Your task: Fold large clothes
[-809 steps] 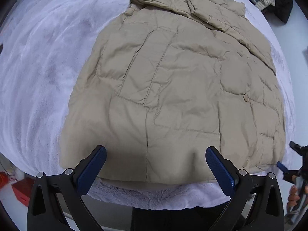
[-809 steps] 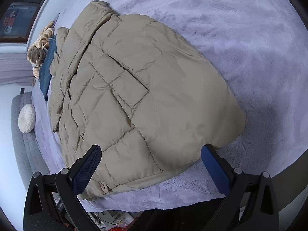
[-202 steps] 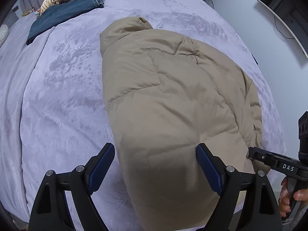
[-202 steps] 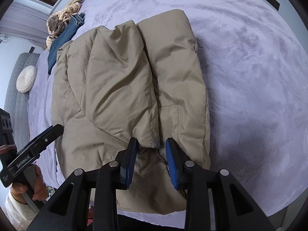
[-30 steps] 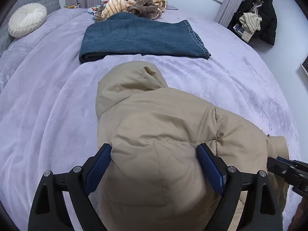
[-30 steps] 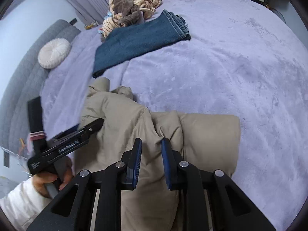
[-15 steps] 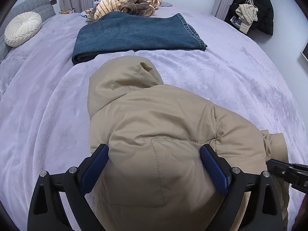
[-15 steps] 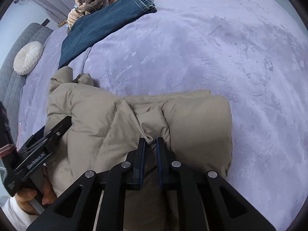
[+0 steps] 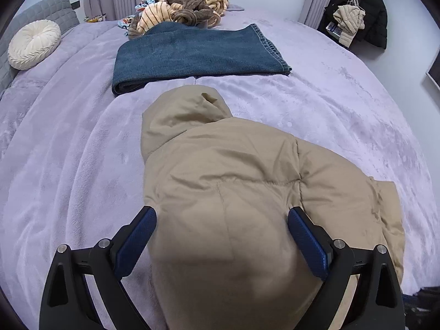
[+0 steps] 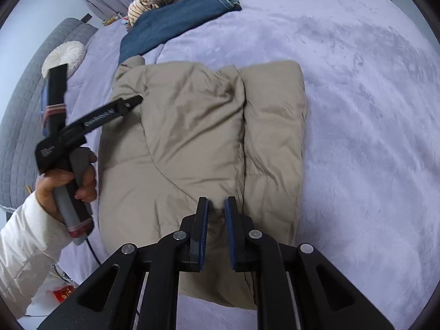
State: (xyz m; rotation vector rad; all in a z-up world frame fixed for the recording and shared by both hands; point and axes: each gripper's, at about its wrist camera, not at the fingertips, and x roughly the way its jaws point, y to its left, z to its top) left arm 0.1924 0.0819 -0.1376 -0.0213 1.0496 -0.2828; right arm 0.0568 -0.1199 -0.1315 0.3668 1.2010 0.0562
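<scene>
A beige puffer jacket lies folded into a thick bundle on the lilac bed cover; its hood points toward the far end. It also shows in the right wrist view as a rectangular bundle with a long crease down it. My left gripper is open wide, its blue pads on either side of the near end of the bundle. It also shows in the right wrist view, held over the jacket's left edge. My right gripper has its jaws nearly closed, with a narrow gap, over the crease at the near edge; whether it pinches fabric is unclear.
Folded blue jeans lie beyond the jacket, with a heap of striped and brown clothes behind them. A round cream cushion rests against the grey headboard at the far left. Dark coats hang at the far right.
The right gripper's jaws have parted slightly and it has pulled back, so more of the bundle shows. The left gripper has stayed open around the near end of the jacket.
</scene>
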